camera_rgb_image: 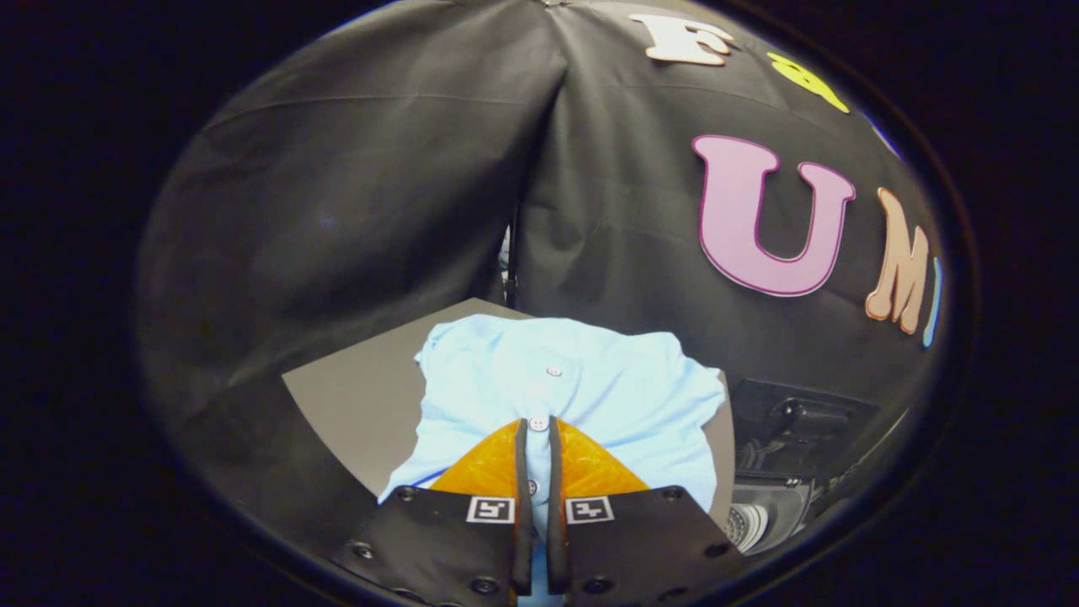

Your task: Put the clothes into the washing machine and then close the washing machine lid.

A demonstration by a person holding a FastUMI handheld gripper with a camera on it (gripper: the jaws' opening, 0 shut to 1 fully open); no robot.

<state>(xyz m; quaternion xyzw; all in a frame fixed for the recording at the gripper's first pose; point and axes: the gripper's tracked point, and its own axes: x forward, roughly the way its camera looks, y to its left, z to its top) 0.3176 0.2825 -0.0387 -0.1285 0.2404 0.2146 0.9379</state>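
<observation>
A light blue buttoned shirt (590, 379) lies bunched on a grey table (354, 405). My gripper (539, 426) is down on the shirt's near part, along its button strip. The two fingers stand almost together, and a narrow fold of blue cloth with a button runs up between them. Both fingers press on that fold. To the right of the table, lower down, is the dark washing machine (792, 430), and a pale part of its open drum (746, 524) shows beside my right finger.
The black cloth wall hangs close behind the table and the machine. Bare grey tabletop lies to the left of the shirt. The table's right edge meets the machine's dark top.
</observation>
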